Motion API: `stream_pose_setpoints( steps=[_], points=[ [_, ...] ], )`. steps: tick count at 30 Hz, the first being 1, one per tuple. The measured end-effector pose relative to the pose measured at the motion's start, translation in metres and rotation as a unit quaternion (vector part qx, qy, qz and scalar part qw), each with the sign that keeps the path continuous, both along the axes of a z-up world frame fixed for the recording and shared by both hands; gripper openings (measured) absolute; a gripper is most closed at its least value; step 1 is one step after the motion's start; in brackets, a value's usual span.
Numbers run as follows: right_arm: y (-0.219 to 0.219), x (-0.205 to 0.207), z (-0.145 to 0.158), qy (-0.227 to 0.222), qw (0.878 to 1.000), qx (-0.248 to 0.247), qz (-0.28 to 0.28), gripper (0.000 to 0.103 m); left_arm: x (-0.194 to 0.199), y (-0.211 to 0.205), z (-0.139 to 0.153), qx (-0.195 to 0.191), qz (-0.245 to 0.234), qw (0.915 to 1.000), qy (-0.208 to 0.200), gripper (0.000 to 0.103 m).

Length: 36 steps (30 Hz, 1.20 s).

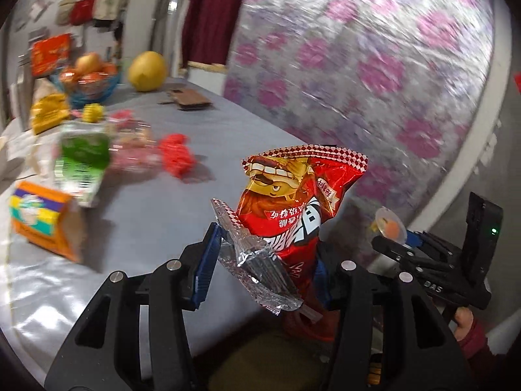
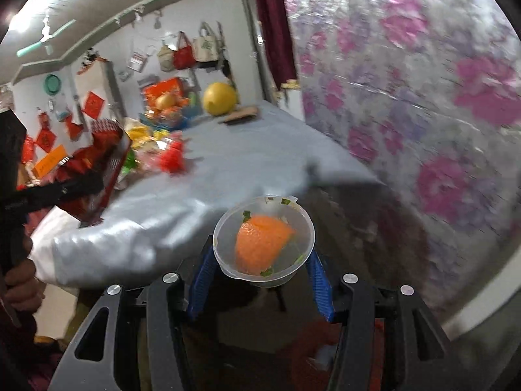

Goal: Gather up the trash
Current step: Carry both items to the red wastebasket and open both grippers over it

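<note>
Left tool [image 1: 260, 254] tilted down grips snack bag [image 1: 293, 202]

red snack bag [image 1: 294, 208]: glossy crinkled foil-plastic, silver mirror lining at torn end. cup [image 2: 263, 239]: clear thin plastic, smooth, slightly cloudy. table cover [image 1: 156, 228]: grey, smooth, shiny sheen. left gripper [image 1: 260, 260] pads: blue ribbed plastic or rubber; arms matt black plastic, bright metal rivets. wall covering [image 1: 374, 65]: glossy floral film, wrinkled. orange box [image 1: 42, 218]: printed cardboard.
</note>
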State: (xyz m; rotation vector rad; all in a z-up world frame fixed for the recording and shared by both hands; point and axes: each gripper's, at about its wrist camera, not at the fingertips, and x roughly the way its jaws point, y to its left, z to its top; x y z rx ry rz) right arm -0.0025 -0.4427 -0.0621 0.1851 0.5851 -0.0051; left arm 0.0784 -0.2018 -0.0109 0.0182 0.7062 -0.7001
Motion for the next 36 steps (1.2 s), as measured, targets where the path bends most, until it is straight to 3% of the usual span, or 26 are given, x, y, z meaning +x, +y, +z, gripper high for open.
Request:
stream_pose_setpoints(
  steps=[6,7,9,11,13,23,25,27,32,36],
  points=[
    [-0.048,-0.020,-0.042,0.062,0.997,-0.008,-0.052,0.054,-0.021,-0.067,-0.020,0.037,-0.076,0.9963,0.014,0.052],
    [-0.058,-0.019,-0.058,0.088,0.994,-0.003,-0.056,0.054,-0.024,-0.076,-0.024,0.042,-0.087,0.9951,0.017,0.052],
    [-0.069,-0.017,-0.078,0.121,0.990,0.012,-0.068,0.064,-0.029,-0.094,-0.032,0.051,-0.110,0.9924,0.025,0.052],
    [-0.083,-0.019,-0.093,0.129,0.987,0.041,-0.084,0.064,-0.032,-0.112,-0.040,0.061,-0.127,0.9896,0.029,0.052],
    [-0.093,-0.022,-0.096,0.123,0.986,0.064,-0.094,0.064,-0.036,-0.129,-0.049,0.074,-0.141,0.9868,0.031,0.052],
    [-0.120,-0.043,-0.074,0.065,0.985,0.075,-0.138,0.065,-0.049,-0.186,-0.092,0.128,-0.195,0.9709,0.055,0.052],
    [-0.124,-0.046,-0.072,0.059,0.985,0.078,-0.141,0.065,-0.049,-0.200,-0.100,0.140,-0.205,0.9668,0.060,0.058],
    [-0.127,-0.048,-0.069,0.054,0.985,0.077,-0.143,0.065,-0.049,-0.211,-0.105,0.151,-0.209,0.9647,0.055,0.070],
    [-0.121,-0.051,-0.064,0.044,0.987,0.075,-0.138,0.066,-0.050,-0.205,-0.106,0.164,-0.189,0.9676,0.032,0.090],
    [-0.114,-0.051,-0.060,0.040,0.988,0.072,-0.128,0.067,-0.046,-0.193,-0.099,0.155,-0.171,0.9727,0.028,0.092]
  ],
)
